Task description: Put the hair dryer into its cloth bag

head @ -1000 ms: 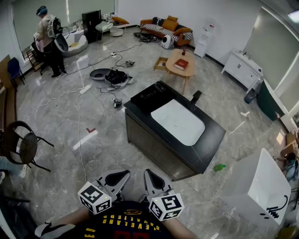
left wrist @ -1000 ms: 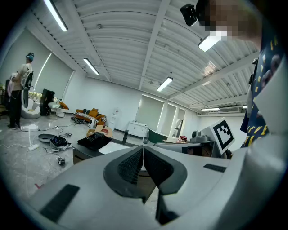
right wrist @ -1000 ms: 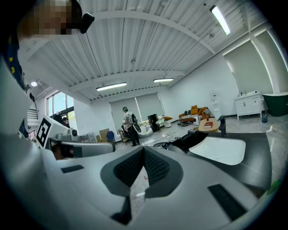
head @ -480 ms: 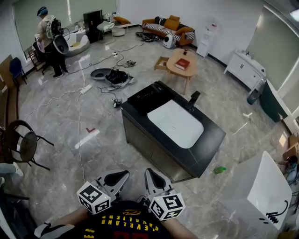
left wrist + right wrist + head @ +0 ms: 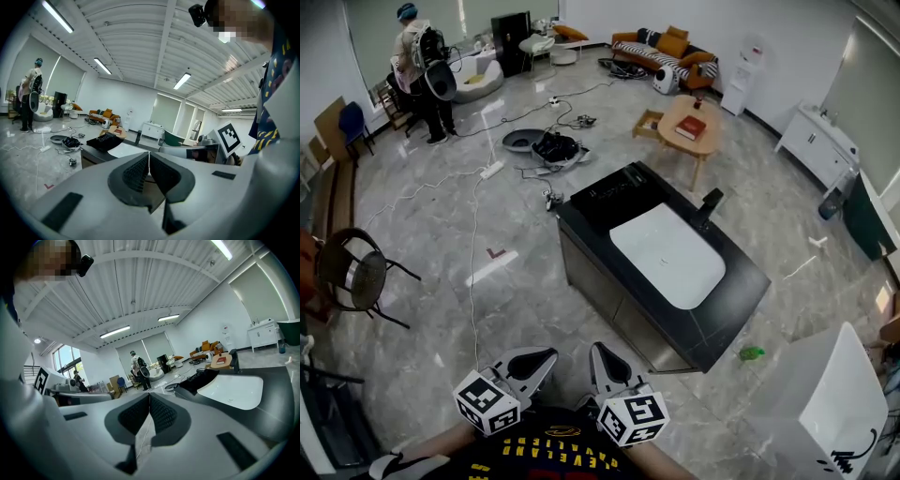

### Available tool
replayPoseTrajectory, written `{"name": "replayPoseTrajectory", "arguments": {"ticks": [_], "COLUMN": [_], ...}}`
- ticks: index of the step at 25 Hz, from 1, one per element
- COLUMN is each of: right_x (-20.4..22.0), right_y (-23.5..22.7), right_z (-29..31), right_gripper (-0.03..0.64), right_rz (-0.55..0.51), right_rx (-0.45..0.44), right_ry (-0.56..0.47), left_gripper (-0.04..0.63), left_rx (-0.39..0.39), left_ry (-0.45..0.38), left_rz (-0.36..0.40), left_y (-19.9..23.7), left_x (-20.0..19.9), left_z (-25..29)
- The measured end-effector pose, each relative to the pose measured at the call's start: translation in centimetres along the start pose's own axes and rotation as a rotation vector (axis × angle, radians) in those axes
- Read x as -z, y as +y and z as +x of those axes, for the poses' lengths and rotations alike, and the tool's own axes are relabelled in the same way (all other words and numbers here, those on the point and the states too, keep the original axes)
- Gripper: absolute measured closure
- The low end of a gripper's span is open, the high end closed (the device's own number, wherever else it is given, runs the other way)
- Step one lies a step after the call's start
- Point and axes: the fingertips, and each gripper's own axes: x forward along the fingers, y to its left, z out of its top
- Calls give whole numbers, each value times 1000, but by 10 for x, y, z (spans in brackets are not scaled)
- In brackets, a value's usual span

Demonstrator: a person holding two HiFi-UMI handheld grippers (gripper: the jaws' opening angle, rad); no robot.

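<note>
While fingers (image 5: 133, 172) closed, empty on left gripper (image 5: 546, 356), right gripper (image 5: 600, 352), sink counter (image 5: 739, 274) stands ahead, cable (image 5: 473, 244) beside

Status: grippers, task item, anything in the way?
Left gripper and right gripper shut, empty. Dryer not made out; dark cloth item, maybe the bag, on far end of sink counter. Nothing standing between.

The floor (image 5: 441, 309) is glossy marble, the counter (image 5: 748, 279) matt black
</note>
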Motion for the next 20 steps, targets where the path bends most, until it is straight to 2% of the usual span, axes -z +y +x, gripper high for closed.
{"name": "replayPoseTrajectory", "arguments": {"ticks": [6,16,20], "right_x": [-6,-37,-39], "right_y": [-13,-50,-56], "right_z": [37,134,174], "right_gripper": [609,609,609], "right_rz": [1,-7,-7], "right_rx": [10,156,196], "right_ry": [35,53,81], "left_gripper": [589,589,589], "left_rx": [0,141,175], "left_ry": [17,22,16], "left_rz": [-18,-18,-53], "left_y": [34,127,170], "left_x": [-8,-51,-59], "left_z": [19,77,90]}}
